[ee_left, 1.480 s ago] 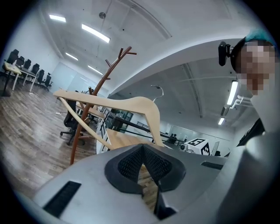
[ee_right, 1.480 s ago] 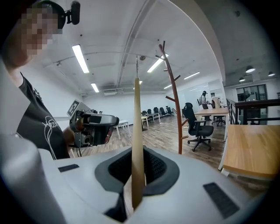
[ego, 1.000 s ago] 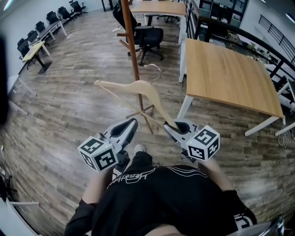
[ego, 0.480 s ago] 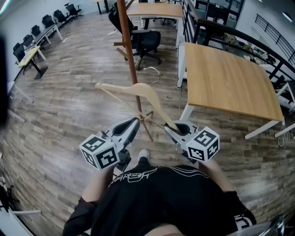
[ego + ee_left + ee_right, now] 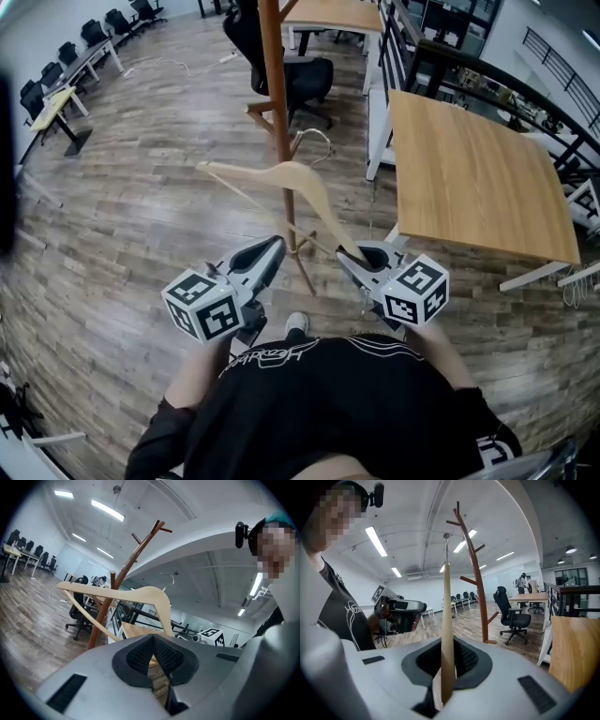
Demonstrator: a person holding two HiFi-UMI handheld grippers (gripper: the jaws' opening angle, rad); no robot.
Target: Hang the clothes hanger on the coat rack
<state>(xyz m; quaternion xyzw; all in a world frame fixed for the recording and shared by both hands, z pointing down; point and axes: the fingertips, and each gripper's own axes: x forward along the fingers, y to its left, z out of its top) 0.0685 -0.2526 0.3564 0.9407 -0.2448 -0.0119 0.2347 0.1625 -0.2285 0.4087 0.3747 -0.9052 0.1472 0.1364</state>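
Observation:
The pale wooden clothes hanger [image 5: 281, 178] with its metal hook [image 5: 317, 141] is carried in the air just in front of the brown coat rack's pole [image 5: 275, 84]. My right gripper [image 5: 353, 255] is shut on the end of one hanger arm [image 5: 446, 620], which stands upright between its pads. My left gripper [image 5: 270, 247] is held beside it, shut and empty, its pads [image 5: 140, 654] meeting. From the left gripper view the hanger [image 5: 140, 595] crosses in front of the rack [image 5: 123, 576]. In the right gripper view the rack [image 5: 476, 578] stands ahead to the right, pegs high up.
A light wooden table [image 5: 469, 169] on white legs stands to the right of the rack. A black office chair [image 5: 302, 77] sits behind it. Desks with chairs [image 5: 56, 80] line the far left. The rack's foot struts [image 5: 305, 267] spread across the plank floor near my grippers.
Both grippers and the hanger have moved forward over the floor, closer to the coat rack. The grip on the hanger arm is unchanged.

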